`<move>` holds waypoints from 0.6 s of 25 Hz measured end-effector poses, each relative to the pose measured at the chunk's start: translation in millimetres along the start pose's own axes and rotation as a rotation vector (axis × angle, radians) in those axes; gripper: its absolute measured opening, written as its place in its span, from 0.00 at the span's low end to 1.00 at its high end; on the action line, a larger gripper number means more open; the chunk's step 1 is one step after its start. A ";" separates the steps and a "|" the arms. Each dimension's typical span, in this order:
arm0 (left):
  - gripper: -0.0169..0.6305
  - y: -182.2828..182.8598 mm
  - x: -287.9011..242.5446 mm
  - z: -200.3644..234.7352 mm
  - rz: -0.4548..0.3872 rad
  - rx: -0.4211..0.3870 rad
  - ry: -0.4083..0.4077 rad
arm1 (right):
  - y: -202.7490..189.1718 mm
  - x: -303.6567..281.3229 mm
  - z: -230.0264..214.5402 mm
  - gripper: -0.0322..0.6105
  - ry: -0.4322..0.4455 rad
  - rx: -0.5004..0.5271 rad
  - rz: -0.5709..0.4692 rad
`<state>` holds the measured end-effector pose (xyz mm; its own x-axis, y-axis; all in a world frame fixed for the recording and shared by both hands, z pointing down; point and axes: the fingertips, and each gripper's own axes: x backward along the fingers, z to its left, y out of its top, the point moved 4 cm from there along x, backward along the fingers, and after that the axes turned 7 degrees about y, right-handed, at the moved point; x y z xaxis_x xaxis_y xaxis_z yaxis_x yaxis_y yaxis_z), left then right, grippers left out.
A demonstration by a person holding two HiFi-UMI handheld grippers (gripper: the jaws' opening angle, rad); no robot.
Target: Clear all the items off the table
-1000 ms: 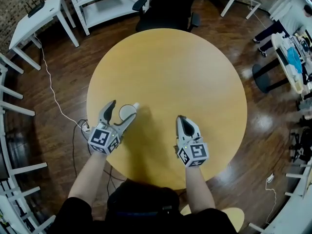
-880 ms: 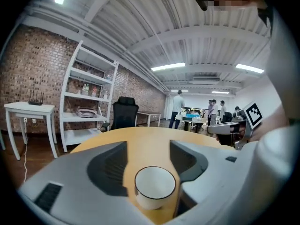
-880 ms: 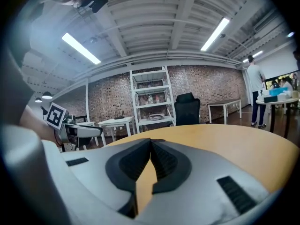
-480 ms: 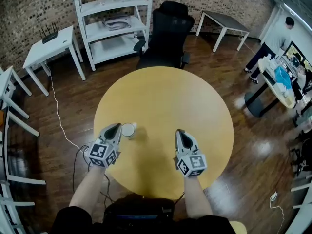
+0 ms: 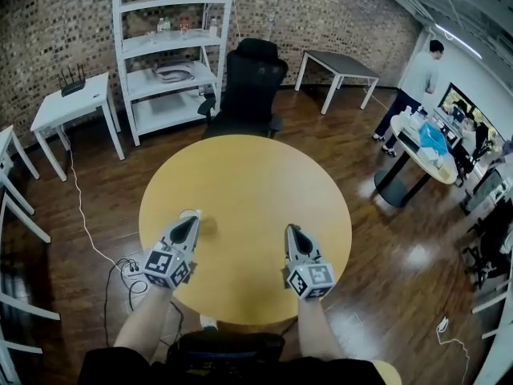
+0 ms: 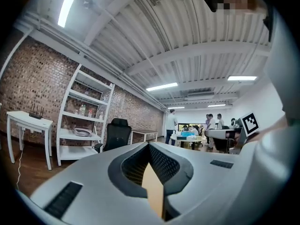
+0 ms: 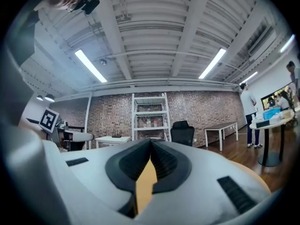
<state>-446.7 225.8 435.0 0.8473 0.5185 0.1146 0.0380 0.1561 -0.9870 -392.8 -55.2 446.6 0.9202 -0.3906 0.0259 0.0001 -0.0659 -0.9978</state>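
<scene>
The round yellow table [image 5: 248, 183] fills the middle of the head view. A small white round thing [image 5: 191, 212] peeks out at the tip of my left gripper [image 5: 189, 220], near the table's left edge; most of it is hidden behind the gripper. The left gripper view shows that gripper [image 6: 149, 146] shut, with only yellow tabletop showing below the meeting jaws. My right gripper [image 5: 290, 230] rests over the front right of the table. Its own view shows it [image 7: 150, 143] shut too, with nothing held.
A black office chair [image 5: 250, 79] stands behind the table. White shelves [image 5: 172, 50] and a small white table [image 5: 70, 103] stand at the back left, and a grey table [image 5: 337, 64] at the back. A person [image 5: 413, 79] stands by a cluttered round table [image 5: 417, 155] on the right. A white cable [image 5: 86, 231] lies on the floor to the left.
My left gripper's jaws were open around the white thing and have closed. The head view has lifted and shows more of the room. The white thing is now mostly hidden.
</scene>
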 end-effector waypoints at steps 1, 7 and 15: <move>0.03 1.3 -0.6 -7.8 -0.006 0.000 -0.017 | 3.4 5.7 -1.8 0.06 -0.007 0.010 -0.007; 0.03 12.1 -1.1 -39.1 -0.048 0.086 -0.089 | 23.6 36.5 -7.4 0.06 -0.059 0.049 -0.038; 0.03 16.7 -1.1 -56.3 -0.081 0.115 -0.144 | 24.9 50.4 -6.5 0.06 -0.056 0.062 -0.041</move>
<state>-417.2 180.5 412.0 0.7591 0.6141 0.2159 0.0347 0.2931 -0.9555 -348.9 -82.6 423.4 0.9395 -0.3365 0.0647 0.0606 -0.0225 -0.9979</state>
